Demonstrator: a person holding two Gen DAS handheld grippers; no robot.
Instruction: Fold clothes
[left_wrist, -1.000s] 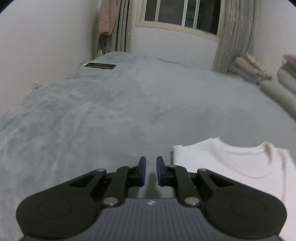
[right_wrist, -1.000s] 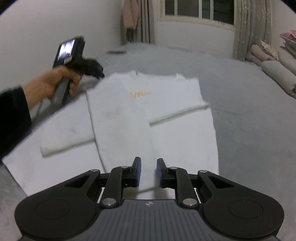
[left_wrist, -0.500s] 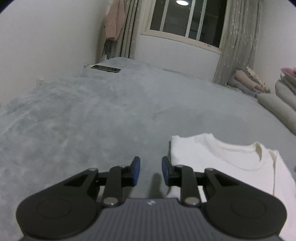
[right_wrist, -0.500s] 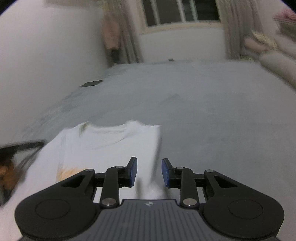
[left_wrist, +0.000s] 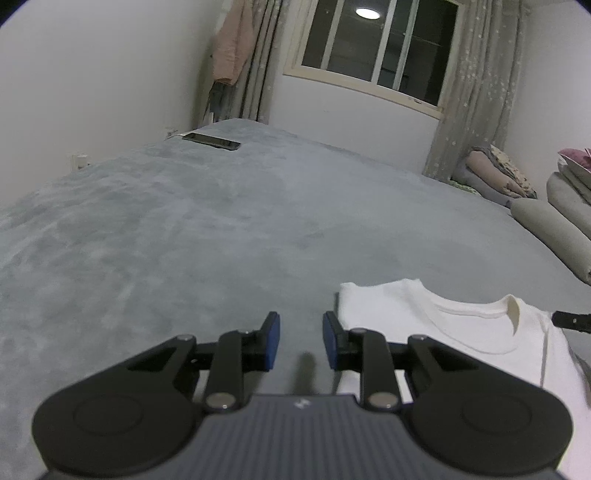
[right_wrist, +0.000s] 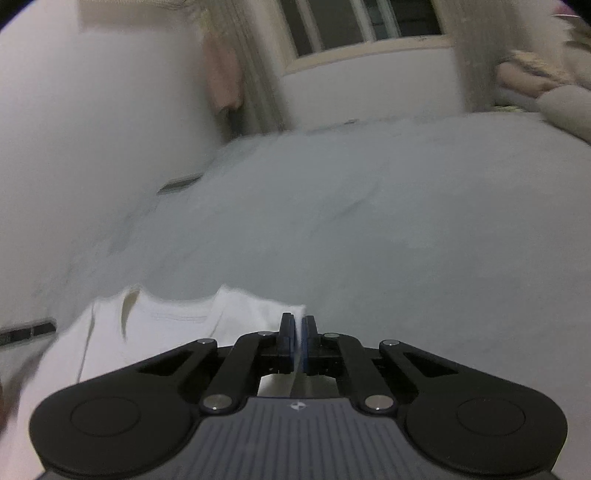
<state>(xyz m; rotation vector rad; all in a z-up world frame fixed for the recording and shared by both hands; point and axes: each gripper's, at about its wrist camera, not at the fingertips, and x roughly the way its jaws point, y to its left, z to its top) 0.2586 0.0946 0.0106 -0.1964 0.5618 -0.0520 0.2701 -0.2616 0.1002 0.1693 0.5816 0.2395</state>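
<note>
Left wrist view: the left gripper (left_wrist: 301, 341) hovers with fingers spread just left of the white T-shirt (left_wrist: 443, 328), which lies flat on the grey bed (left_wrist: 221, 229).

Right wrist view: the right gripper (right_wrist: 296, 341) pinches the T-shirt's (right_wrist: 173, 332) corner fold.

white t-shirt (left_wrist: 436, 325), grey bedspread (left_wrist: 221, 229), black phone (left_wrist: 211, 140), pink hanging garment (left_wrist: 229, 48)

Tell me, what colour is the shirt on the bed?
The shirt is white, seen best from the left wrist camera.
</note>
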